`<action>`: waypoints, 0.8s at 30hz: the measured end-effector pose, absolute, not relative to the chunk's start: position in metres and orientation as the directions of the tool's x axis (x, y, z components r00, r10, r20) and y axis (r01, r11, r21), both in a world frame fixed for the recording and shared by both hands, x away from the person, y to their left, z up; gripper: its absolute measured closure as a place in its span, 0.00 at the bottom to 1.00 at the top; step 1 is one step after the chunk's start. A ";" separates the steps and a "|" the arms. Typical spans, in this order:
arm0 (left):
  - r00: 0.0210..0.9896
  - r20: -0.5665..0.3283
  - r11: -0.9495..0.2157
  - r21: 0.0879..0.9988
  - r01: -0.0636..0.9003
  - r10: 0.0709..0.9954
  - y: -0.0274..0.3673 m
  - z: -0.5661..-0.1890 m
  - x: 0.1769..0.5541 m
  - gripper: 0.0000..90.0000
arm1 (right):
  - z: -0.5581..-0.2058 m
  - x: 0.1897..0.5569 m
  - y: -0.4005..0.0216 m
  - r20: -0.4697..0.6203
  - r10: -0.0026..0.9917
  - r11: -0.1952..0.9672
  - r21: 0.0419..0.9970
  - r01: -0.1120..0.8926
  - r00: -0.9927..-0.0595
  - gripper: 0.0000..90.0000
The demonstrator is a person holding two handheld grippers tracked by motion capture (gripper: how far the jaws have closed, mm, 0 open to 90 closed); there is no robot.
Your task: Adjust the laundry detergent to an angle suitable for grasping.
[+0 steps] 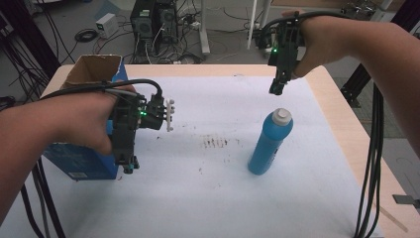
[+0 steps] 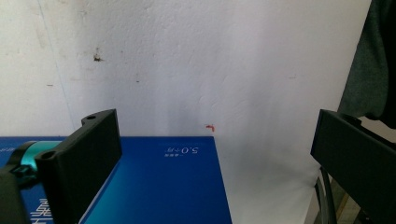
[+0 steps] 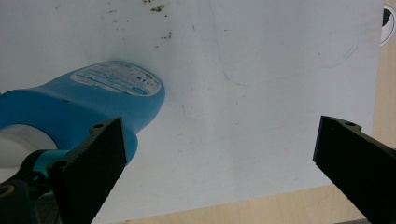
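Note:
A blue bottle (image 1: 269,144) with a white cap (image 1: 282,115) stands upright on the white sheet, right of centre. My right gripper (image 1: 276,89) hangs just above and behind the cap, pointing down. In the right gripper view, my right gripper (image 3: 222,126) is open, and the bottle (image 3: 93,100) lies to the left of the gap, partly behind the left jaw. A blue box (image 1: 81,161) with an open cardboard top sits at the left. My left gripper (image 1: 130,166) hovers at its right side, pointing down. Its jaws (image 2: 217,121) stand open over the box's blue face (image 2: 154,186).
A white sheet (image 1: 208,198) covers the wooden table (image 1: 346,129), with dark stains (image 1: 215,143) near its middle. Black cables (image 1: 371,173) hang along the right edge. Computer cases (image 1: 153,20) and more cables sit on the floor behind the table.

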State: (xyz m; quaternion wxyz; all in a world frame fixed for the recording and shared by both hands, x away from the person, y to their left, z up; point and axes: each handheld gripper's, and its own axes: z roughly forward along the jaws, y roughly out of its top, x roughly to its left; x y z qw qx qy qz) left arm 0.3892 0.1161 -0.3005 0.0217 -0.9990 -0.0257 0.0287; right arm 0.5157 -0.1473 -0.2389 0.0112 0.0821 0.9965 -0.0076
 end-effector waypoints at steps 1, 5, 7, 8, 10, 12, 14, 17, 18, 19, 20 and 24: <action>0.997 -0.055 -0.998 -0.041 0.054 0.057 0.116 -0.300 0.389 0.02 | -0.239 0.516 -0.147 -0.023 0.164 0.986 -0.014 0.164 -0.986 0.02; 0.997 -0.051 -0.997 -0.039 0.063 0.065 0.115 -0.301 0.388 0.02 | -0.239 0.515 -0.147 -0.025 0.164 0.986 -0.017 0.165 -0.986 0.02; 0.996 -0.048 -0.996 -0.035 0.080 0.081 0.114 -0.301 0.387 0.02 | -0.238 0.514 -0.148 -0.027 0.171 0.985 -0.017 0.171 -0.985 0.02; 0.996 -0.042 -0.996 -0.030 0.082 0.084 0.113 -0.300 0.386 0.02 | -0.238 0.514 -0.148 -0.027 0.171 0.985 -0.017 0.171 -0.985 0.02; 0.995 -0.034 -0.995 -0.023 0.095 0.096 0.111 -0.299 0.384 0.02 | -0.239 0.515 -0.149 -0.026 0.168 0.986 -0.014 0.168 -0.986 0.02; 0.994 -0.039 -0.994 -0.024 0.103 0.104 0.111 -0.299 0.383 0.02 | -0.239 0.515 -0.149 -0.025 0.163 0.986 -0.013 0.164 -0.986 0.02; 0.993 -0.031 -0.993 -0.017 0.117 0.117 0.109 -0.298 0.382 0.02 | -0.239 0.516 -0.149 -0.027 0.163 0.987 -0.010 0.163 -0.986 0.02; 0.992 -0.025 -0.992 -0.010 0.125 0.125 0.108 -0.296 0.380 0.02 | -0.238 0.515 -0.149 -0.032 0.167 0.986 -0.008 0.167 -0.986 0.02; 0.992 -0.021 -0.992 -0.007 0.126 0.126 0.107 -0.295 0.380 0.02 | -0.238 0.515 -0.149 -0.032 0.160 0.987 -0.009 0.161 -0.987 0.02; 0.991 -0.024 -0.991 -0.006 0.135 0.135 0.106 -0.295 0.379 0.02 | -0.238 0.514 -0.150 -0.036 0.169 0.986 -0.003 0.169 -0.985 0.02; 0.990 -0.024 -0.991 -0.004 0.137 0.137 0.106 -0.294 0.379 0.02 | -0.238 0.514 -0.150 -0.036 0.169 0.986 -0.003 0.169 -0.985 0.02; 0.976 -0.044 -0.977 0.026 0.213 0.212 0.103 -0.291 0.378 0.02 | -0.237 0.516 -0.154 -0.037 0.170 0.985 -0.001 0.170 -0.985 0.02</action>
